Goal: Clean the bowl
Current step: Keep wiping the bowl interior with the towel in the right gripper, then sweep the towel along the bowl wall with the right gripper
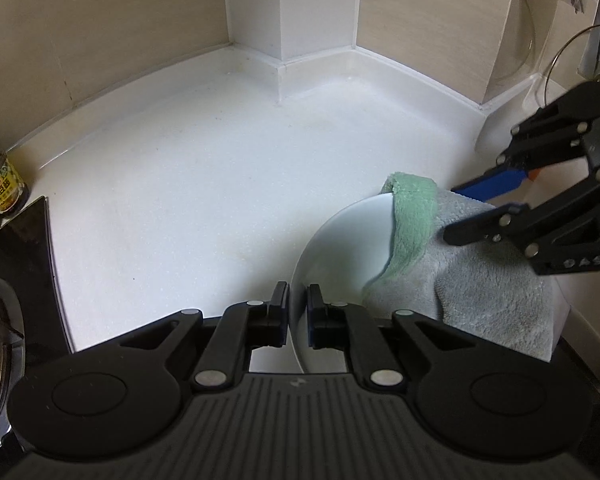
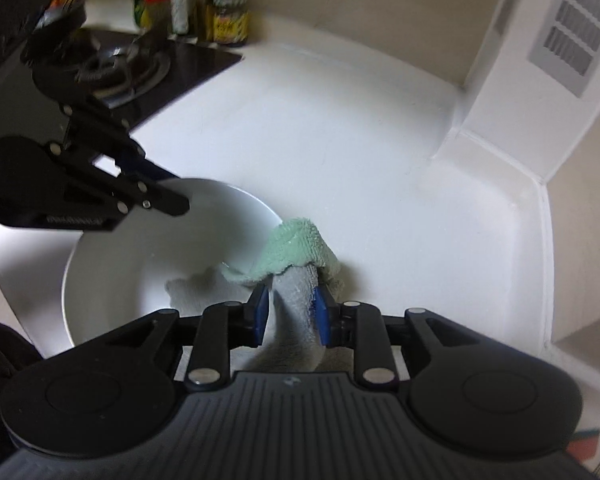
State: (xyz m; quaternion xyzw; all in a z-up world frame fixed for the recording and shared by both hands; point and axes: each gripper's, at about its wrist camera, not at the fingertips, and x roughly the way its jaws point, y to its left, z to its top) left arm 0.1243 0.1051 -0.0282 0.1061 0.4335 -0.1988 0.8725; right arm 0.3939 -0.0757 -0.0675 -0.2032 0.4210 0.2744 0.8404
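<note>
A white bowl [image 1: 340, 248] is tipped on its side over the white counter [image 1: 180, 180]. My left gripper [image 1: 298, 296] is shut on the bowl's rim, one pad inside and one outside. A grey cloth with a green edge [image 1: 414, 216] hangs over the opposite rim and down the outside. My right gripper [image 1: 450, 213] reaches in from the right. In the right wrist view the cloth [image 2: 296, 244] rises between the blue pads of my right gripper [image 2: 290, 300]; a gap shows beside the left pad, so the jaws stand open around it. The bowl [image 2: 140, 260] and my left gripper [image 2: 176, 192] show at the left.
A black gas hob [image 2: 112, 68] lies at the counter's left end, with jars and bottles [image 2: 204, 8] behind it. A sauce jar [image 1: 0, 184] stands by the hob's corner. A white pillar [image 1: 292, 20] juts from the back wall. A vent grille [image 2: 572, 32] sits high on the right.
</note>
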